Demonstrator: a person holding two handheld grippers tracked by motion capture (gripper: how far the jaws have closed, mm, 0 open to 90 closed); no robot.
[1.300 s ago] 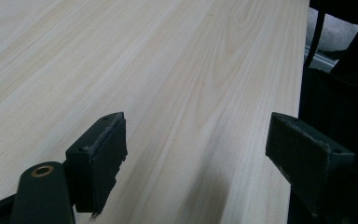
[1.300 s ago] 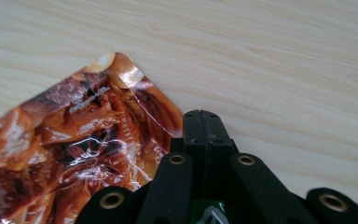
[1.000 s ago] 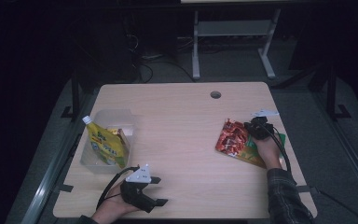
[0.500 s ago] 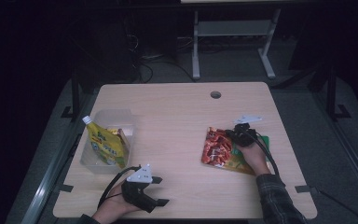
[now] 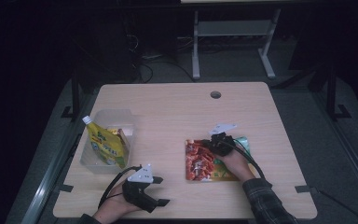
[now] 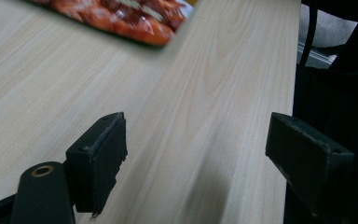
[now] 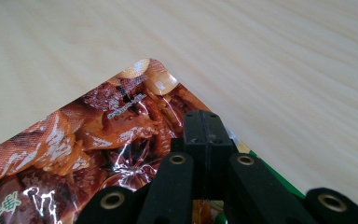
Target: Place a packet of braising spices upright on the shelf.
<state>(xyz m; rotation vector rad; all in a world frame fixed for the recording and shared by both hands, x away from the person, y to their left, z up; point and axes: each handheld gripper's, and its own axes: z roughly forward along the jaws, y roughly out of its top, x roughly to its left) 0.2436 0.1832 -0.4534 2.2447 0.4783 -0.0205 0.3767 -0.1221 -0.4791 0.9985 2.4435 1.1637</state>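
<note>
At left of the high view, a clear bin holding a yellow pouch is seen. Lower left, the left gripper is held wide open and empty. At centre right, the right gripper is clamped shut on the snack packet, a glossy red-brown packet with a green edge, lying flat, long axis toward the bin, which lies leftward.

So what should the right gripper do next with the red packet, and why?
Probably keep carrying the red packet leftward toward the clear bin. The right gripper is shut on its edge, a yellow pouch already stands in that bin, and the left gripper waits open.
</note>
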